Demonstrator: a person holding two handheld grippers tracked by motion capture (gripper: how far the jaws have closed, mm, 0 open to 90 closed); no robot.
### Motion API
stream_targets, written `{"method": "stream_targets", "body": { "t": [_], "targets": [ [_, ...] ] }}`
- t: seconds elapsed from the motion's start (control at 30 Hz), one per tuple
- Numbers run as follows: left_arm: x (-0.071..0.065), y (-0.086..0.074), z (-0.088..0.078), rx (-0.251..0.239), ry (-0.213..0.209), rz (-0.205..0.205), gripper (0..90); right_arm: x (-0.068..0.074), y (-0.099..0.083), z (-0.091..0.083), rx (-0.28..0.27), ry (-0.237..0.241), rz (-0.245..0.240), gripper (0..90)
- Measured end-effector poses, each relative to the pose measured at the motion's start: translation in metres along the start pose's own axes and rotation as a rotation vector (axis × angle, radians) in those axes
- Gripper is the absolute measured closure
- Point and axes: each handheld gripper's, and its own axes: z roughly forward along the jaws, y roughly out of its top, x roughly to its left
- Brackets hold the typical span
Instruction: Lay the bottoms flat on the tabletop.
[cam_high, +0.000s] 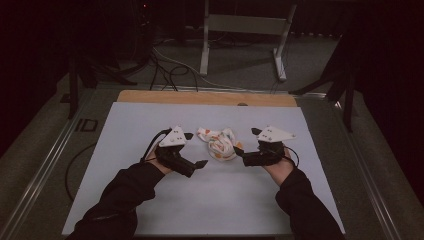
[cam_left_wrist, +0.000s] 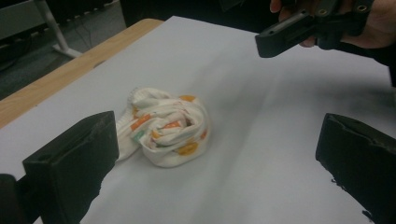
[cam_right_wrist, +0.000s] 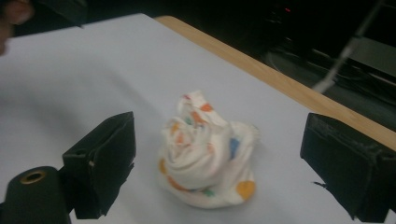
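A crumpled white cloth (cam_high: 218, 142) with orange, blue and green spots lies in a heap on the white board (cam_high: 210, 200). My left gripper (cam_high: 196, 149) is just left of it, open, with its jaws wide apart and pointing at the cloth. My right gripper (cam_high: 246, 141) is just right of it, also open, jaws spread toward the heap. In the left gripper view the cloth (cam_left_wrist: 163, 128) sits ahead of that open gripper (cam_left_wrist: 215, 177), nearer its left jaw, and the right gripper (cam_left_wrist: 299, 32) shows at the top. In the right gripper view the cloth (cam_right_wrist: 205, 149) lies between the open gripper's (cam_right_wrist: 224, 172) jaws. Nothing is held.
The board lies on a wooden table whose far edge (cam_high: 205, 97) shows behind it. Beyond it are a grey desk frame (cam_high: 245, 35) and cables (cam_high: 170, 70) on the dark floor. Bare board stretches in front of the cloth and to both sides.
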Motion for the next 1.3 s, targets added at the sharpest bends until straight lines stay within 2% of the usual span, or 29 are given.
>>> {"method": "stream_targets", "body": {
  "t": [0.13, 0.37, 0.4, 0.53, 0.57, 0.6, 0.67, 0.77, 0.9, 0.93, 0.97, 1.0, 1.03, 1.1, 1.13, 1.2, 1.23, 1.3],
  "targets": [
    [0.005, 0.000, 0.014, 0.003, 0.011, -0.016, 0.0, -0.004, -0.003, 0.012, 0.012, -0.021, 0.050, 10.7],
    [0.009, 0.000, 0.030, 0.012, 0.001, -0.023, 0.1, -0.009, -0.008, 0.023, 0.003, -0.060, 0.091, 10.7],
    [0.012, -0.001, 0.038, 0.018, 0.001, -0.020, 0.1, -0.010, -0.009, 0.025, 0.004, -0.059, 0.099, 10.7],
    [0.014, -0.004, 0.050, 0.022, -0.003, -0.008, 0.1, -0.015, -0.016, 0.034, 0.033, -0.048, 0.128, 10.6],
    [0.014, -0.006, 0.052, 0.025, 0.008, 0.002, 0.1, -0.016, -0.018, 0.036, 0.037, -0.041, 0.135, 10.7],
    [0.015, -0.007, 0.055, 0.028, 0.011, 0.005, 0.8, -0.015, -0.021, 0.039, 0.067, -0.047, 0.147, 12.2],
    [0.016, -0.010, 0.060, 0.035, 0.017, -0.008, 1.6, -0.014, -0.024, 0.040, 0.078, -0.046, 0.147, 13.2],
    [0.019, -0.014, 0.066, 0.062, 0.029, -0.026, 6.6, -0.014, -0.032, 0.046, 0.107, -0.058, 0.172, 14.8],
    [0.019, -0.021, 0.076, 0.087, 0.028, -0.018, 10.6, -0.014, -0.038, 0.052, 0.131, -0.045, 0.188, 19.5],
    [0.019, -0.023, 0.079, 0.095, 0.029, -0.018, 15.6, -0.014, -0.042, 0.056, 0.156, -0.044, 0.187, 23.5],
    [0.020, -0.024, 0.082, 0.105, 0.031, -0.016, 15.6, -0.014, -0.042, 0.056, 0.156, -0.044, 0.187, 23.5],
    [0.020, -0.025, 0.084, 0.109, 0.035, -0.014, 19.3, -0.014, -0.045, 0.060, 0.188, -0.074, 0.178, 27.4],
    [0.021, -0.027, 0.086, 0.109, 0.040, -0.012, 19.3, -0.014, -0.045, 0.060, 0.188, -0.074, 0.178, 27.4],
    [0.023, -0.029, 0.090, 0.114, 0.049, -0.017, 24.8, -0.016, -0.048, 0.064, 0.206, -0.101, 0.184, 34.1],
    [0.023, -0.030, 0.092, 0.114, 0.044, -0.017, 31.1, -0.019, -0.051, 0.069, 0.225, -0.118, 0.201, 37.1],
    [0.024, -0.031, 0.094, 0.115, 0.050, -0.010, 33.3, -0.020, -0.053, 0.071, 0.235, -0.123, 0.200, 38.8],
    [0.024, -0.031, 0.095, 0.114, 0.046, -0.006, 39.1, -0.022, -0.056, 0.075, 0.249, -0.129, 0.202, 41.1],
    [0.025, -0.031, 0.098, 0.114, 0.048, -0.004, 41.0, -0.023, -0.057, 0.077, 0.249, -0.130, 0.206, 42.6]
  ]
}}
